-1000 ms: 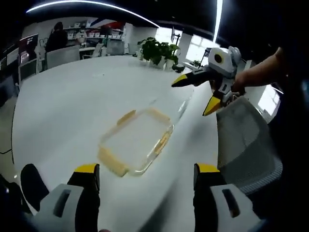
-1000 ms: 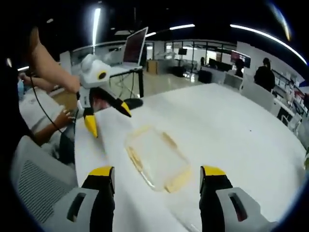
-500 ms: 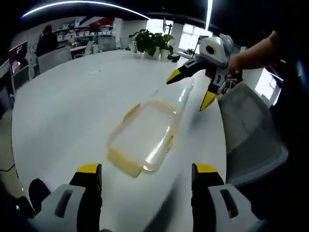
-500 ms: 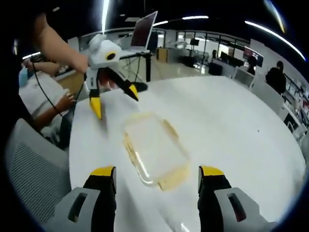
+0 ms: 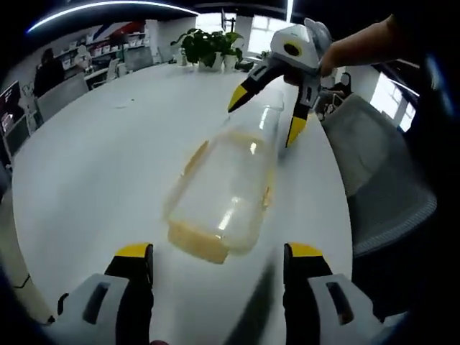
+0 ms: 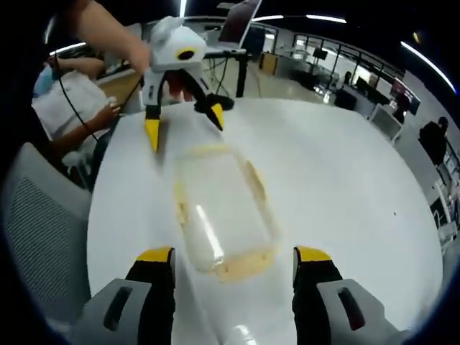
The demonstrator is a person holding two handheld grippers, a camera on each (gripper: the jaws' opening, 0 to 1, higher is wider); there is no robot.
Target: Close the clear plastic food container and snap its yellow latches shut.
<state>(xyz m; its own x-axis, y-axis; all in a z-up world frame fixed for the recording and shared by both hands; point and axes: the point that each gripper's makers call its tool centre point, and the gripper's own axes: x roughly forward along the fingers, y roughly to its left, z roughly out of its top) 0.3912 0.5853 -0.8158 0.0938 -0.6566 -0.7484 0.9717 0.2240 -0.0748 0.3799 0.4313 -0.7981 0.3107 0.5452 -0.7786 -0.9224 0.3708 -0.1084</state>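
A clear plastic food container (image 5: 223,190) (image 6: 219,208) lies on the white table, with yellow latches at its near end (image 5: 198,244) and along its sides (image 5: 195,154). A clear lid seems to sit on it; I cannot tell whether it is seated. In the left gripper view, my left gripper (image 5: 218,259) stands open just short of the container's near end. My right gripper (image 5: 266,116) hangs open over the far end, held by a hand. In the right gripper view, my right gripper (image 6: 231,260) is open at the container's near end, and the left gripper (image 6: 184,126) is open beyond it.
The round white table (image 5: 93,158) (image 6: 345,180) stretches wide around the container. A grey mesh chair (image 5: 381,187) (image 6: 36,237) stands at the table's edge. Potted plants (image 5: 198,47) sit at the far side. A seated person (image 6: 72,100) and a laptop (image 6: 241,14) are behind.
Both grippers have come closer to the container from opposite ends and tilted down over it. Both stay open. The container has not moved on the table.
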